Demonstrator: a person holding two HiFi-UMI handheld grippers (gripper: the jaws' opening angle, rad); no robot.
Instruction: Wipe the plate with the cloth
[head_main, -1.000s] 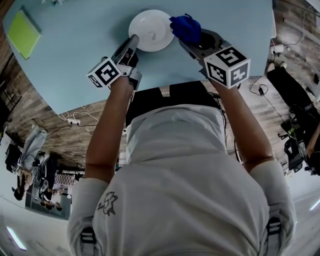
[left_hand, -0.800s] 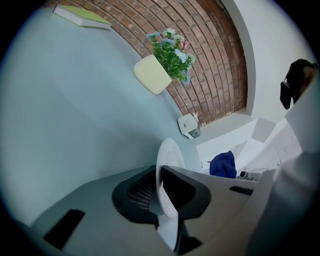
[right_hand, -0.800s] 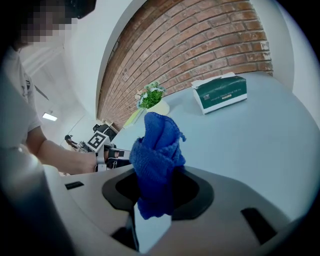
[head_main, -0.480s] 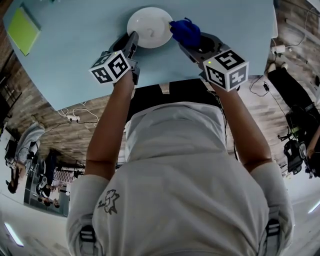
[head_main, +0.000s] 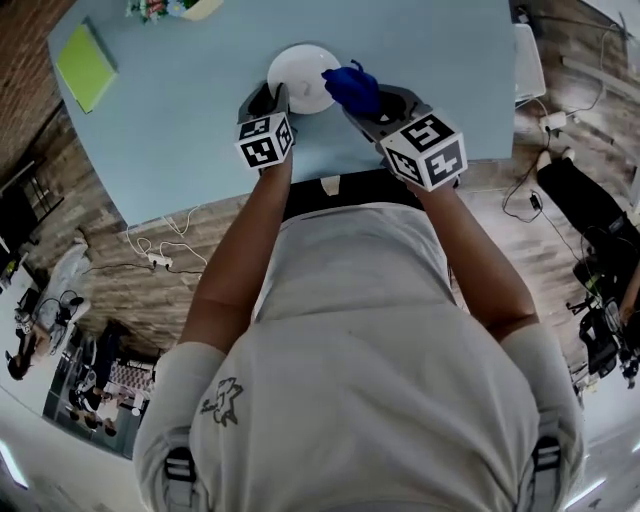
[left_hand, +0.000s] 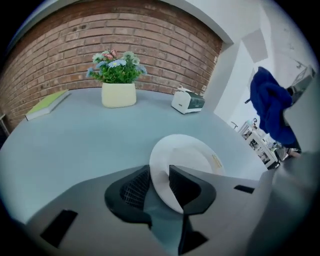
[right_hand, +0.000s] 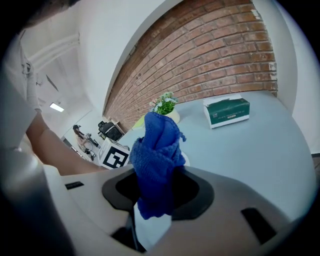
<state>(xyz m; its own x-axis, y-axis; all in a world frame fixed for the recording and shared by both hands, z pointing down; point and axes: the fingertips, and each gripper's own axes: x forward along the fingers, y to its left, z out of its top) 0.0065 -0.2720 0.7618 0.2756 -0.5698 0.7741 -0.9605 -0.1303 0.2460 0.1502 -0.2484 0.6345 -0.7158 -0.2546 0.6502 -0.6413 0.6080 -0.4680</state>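
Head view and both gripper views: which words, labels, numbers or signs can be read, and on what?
None can be read as text.
Green box: white print, too blurred.
Plate: small mark by the rim, too blurred.
Marker cubes: black-and-white square codes, no letters.
Shirt: a small drawing, no words.

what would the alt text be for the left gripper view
The left gripper has its jaws apart, having just been opening, with the near rim of a white plate between them on a pale blue table. A blue cloth hangs at the right edge. Behind stand a flower pot, a box and a brick wall.
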